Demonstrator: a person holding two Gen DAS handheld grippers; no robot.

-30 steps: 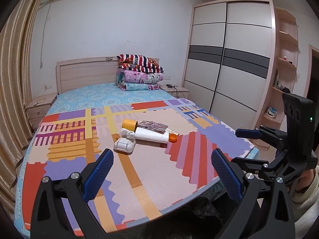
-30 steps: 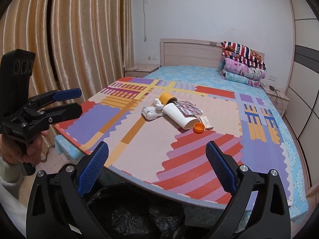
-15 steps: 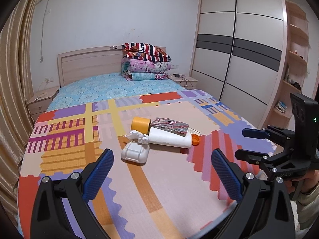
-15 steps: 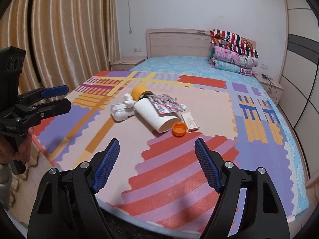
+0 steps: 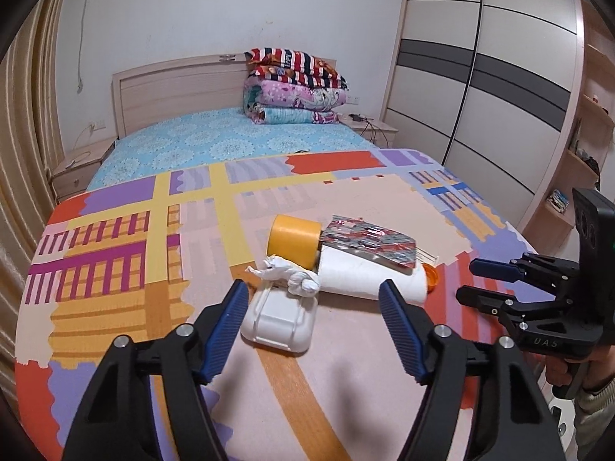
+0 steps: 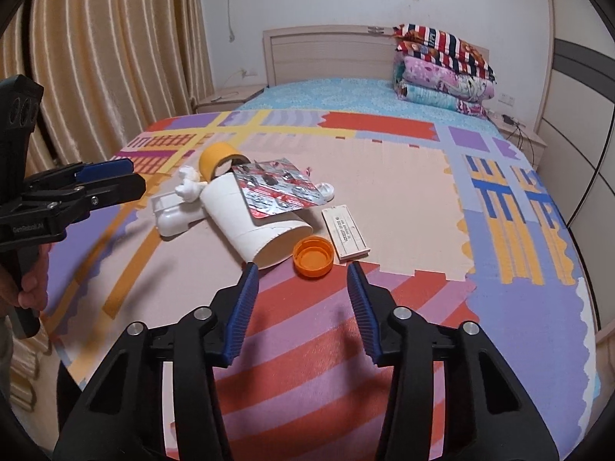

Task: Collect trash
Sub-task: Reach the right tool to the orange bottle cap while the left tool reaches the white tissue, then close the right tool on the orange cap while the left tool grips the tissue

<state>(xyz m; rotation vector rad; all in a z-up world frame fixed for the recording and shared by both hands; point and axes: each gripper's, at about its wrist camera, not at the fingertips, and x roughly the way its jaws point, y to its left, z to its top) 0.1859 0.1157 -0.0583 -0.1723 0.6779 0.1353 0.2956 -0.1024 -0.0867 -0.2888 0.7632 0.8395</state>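
On a patchwork foam mat (image 6: 403,199), a ribbed orange cap (image 6: 313,256) lies beside an empty white paper cup (image 6: 253,223); both narrowing grippers (image 5: 313,303) (image 6: 303,288) hold nothing.

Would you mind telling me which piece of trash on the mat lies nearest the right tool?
The orange bottle cap, lying open side up just ahead of the right tool; the white tube and small white card flank it, slightly farther.

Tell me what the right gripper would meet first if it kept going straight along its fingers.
Most likely the orange cap, lying just ahead of the right gripper; depth is hard to judge.
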